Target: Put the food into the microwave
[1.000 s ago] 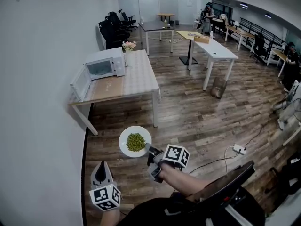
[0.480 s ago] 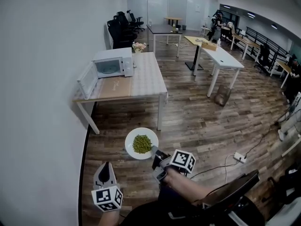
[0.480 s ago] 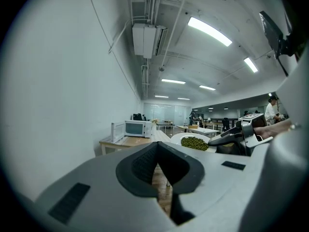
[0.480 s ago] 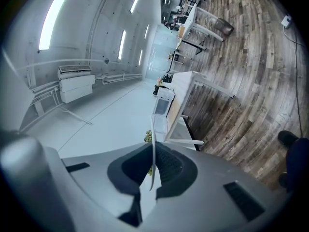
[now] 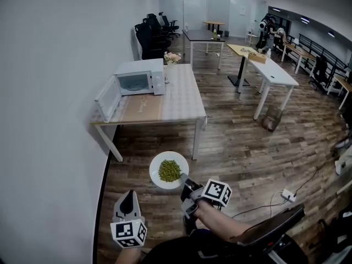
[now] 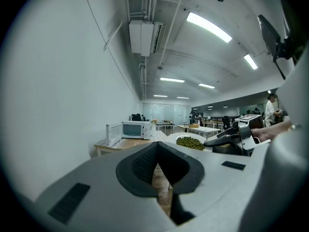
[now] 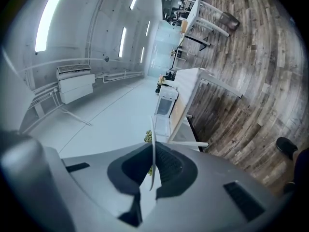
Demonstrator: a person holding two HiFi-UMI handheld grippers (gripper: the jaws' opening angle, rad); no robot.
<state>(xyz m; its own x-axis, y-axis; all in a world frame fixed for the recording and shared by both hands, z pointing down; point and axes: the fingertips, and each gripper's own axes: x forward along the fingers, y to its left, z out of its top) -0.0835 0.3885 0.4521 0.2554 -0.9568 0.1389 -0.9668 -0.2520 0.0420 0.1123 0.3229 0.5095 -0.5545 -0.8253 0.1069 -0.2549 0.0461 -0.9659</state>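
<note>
Over the plank floor (image 5: 236,147), short of the table (image 5: 179,100): white plate (image 5: 156,176) carried level, a mound of green food (image 5: 169,170) heaped at its middle, well apart from the microwave (image 5: 140,77) ahead.
Carrier: right gripper (image 5: 185,181) clamped on the plate's near-right rim; in the right gripper view, thin white rim seen edge-on, pinched between the black pads (image 7: 166,166), a bit of green showing past it.
Spare: left gripper (image 5: 130,193) at lower left of the head view, jaws together with nothing between them, beside the plate and clear of it; plate and right gripper visible off to its right in the left gripper view.
Oven: white, standing on the far left part of the tabletop, door (image 5: 108,98) swung wide open to the left, cavity exposed.
Support: light-topped, pale-legged, set along the white wall (image 5: 49,92); small vase of pink flowers (image 5: 172,58) just behind the microwave's right corner.
Background: black office chairs (image 5: 149,34) by the wall, white tables (image 5: 278,72) farther right, a person (image 5: 266,25) standing at the far end; power strip (image 5: 288,194) with its cable lying on the boards at right.
</note>
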